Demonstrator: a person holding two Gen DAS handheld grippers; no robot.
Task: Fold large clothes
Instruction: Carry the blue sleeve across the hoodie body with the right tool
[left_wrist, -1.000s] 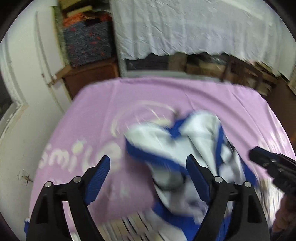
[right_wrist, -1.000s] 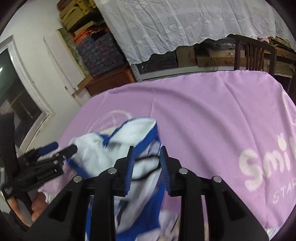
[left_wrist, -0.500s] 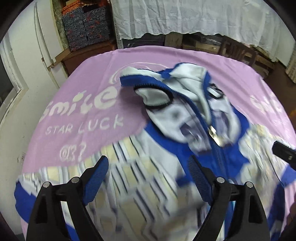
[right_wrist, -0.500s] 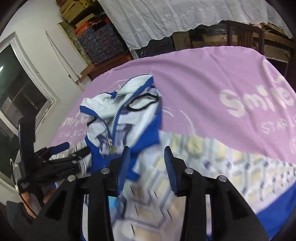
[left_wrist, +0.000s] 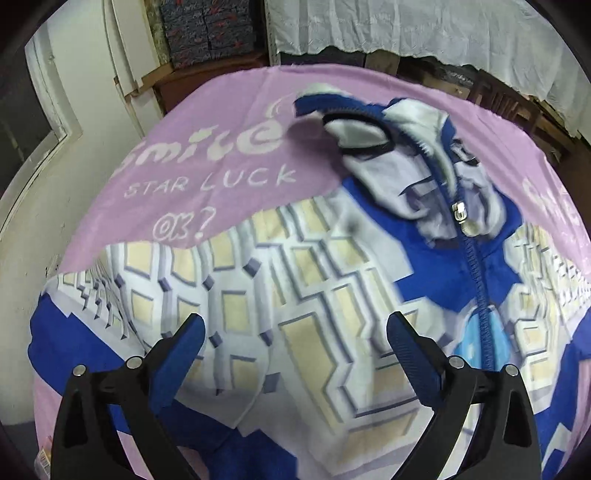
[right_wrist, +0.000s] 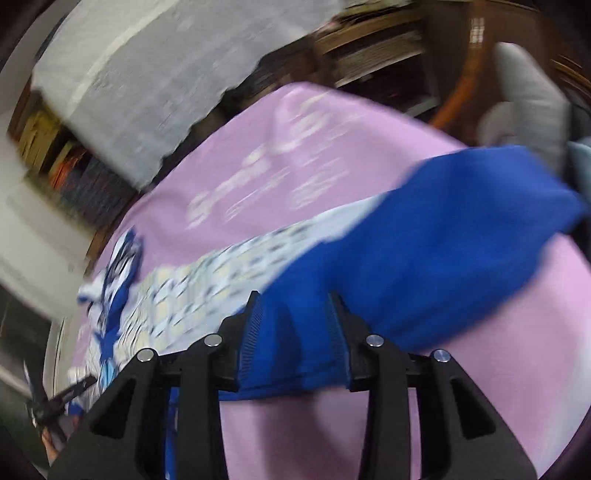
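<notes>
A blue and white zip jacket (left_wrist: 314, 280) with a pale block pattern lies spread front-up on the pink cloth (left_wrist: 207, 184). Its hood (left_wrist: 373, 140) lies at the far end and its zip (left_wrist: 476, 280) runs down the right. My left gripper (left_wrist: 295, 339) is open and empty just above the jacket's body. In the blurred right wrist view, my right gripper (right_wrist: 293, 325) stands partly open around the jacket's blue sleeve (right_wrist: 424, 251), which stretches away to the upper right. The left gripper also shows at the lower left of that view (right_wrist: 55, 402).
The pink cloth covers a table with "Smile STAR LUCK" printed on it. A white lace cover (left_wrist: 424, 26) hangs at the back over stacked boxes. A white door (left_wrist: 74, 92) and wall stand left. A wooden chair (right_wrist: 472, 74) is beyond the table's right end.
Both grippers drew back toward me and the jacket went from a bunched heap to lying spread out. The right gripper swung to the right end, and the blue sleeve now lies between its fingers.
</notes>
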